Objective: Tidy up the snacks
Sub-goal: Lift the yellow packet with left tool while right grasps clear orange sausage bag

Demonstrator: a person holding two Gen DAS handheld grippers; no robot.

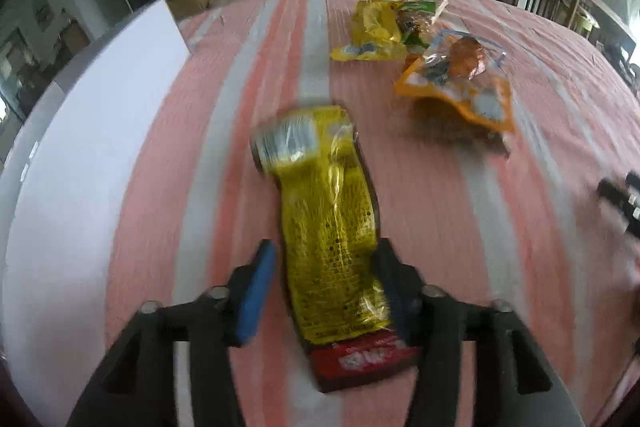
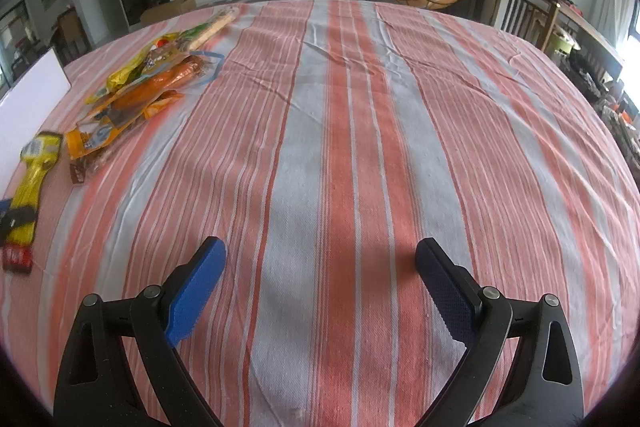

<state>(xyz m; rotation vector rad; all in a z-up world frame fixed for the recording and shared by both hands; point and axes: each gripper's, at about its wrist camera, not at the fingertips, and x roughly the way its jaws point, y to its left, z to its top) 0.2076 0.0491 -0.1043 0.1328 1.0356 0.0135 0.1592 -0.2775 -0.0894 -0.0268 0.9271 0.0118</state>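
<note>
A long yellow snack packet [image 1: 328, 223] with a red end lies between the fingers of my left gripper [image 1: 326, 281]. The jaws stand either side of it with a gap on the left side. The view is blurred by motion. The packet also shows at the far left of the right wrist view [image 2: 30, 187]. More snack bags lie beyond: a yellow one [image 1: 372, 31] and an orange one [image 1: 460, 79], seen as a pile in the right wrist view [image 2: 140, 87]. My right gripper [image 2: 320, 287] is open and empty over the striped cloth.
A white box [image 1: 80, 163] stands along the table's left side. The table has a red and grey striped cloth [image 2: 360, 147]. My right gripper's tips show at the right edge of the left wrist view [image 1: 624, 199]. Chairs stand past the far right edge.
</note>
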